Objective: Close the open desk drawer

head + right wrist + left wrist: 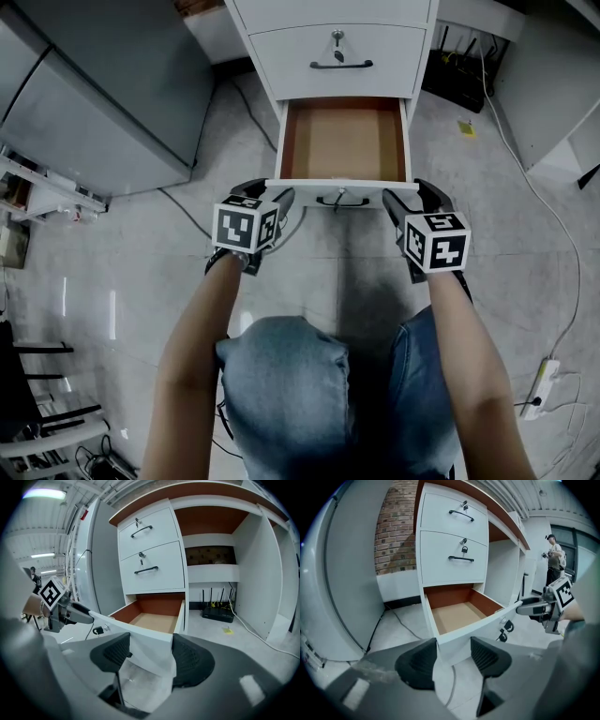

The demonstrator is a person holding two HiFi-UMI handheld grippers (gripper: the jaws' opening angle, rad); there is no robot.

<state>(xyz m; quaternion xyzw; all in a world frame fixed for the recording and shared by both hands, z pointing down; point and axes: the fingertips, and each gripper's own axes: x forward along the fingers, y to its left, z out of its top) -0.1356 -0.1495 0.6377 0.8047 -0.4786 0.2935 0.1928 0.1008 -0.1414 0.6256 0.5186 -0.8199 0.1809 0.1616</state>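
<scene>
Drawer point(345, 141) juts near; left gripper point(270, 192) and right gripper point(411, 192) straddle its front corners, jaws apart; the push should run far.

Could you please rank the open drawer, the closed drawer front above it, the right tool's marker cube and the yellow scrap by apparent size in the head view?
1. open drawer and closed drawer front: about alike, not ranked
2. marker cube on the right tool, enlarged by nearness
3. yellow scrap
</scene>
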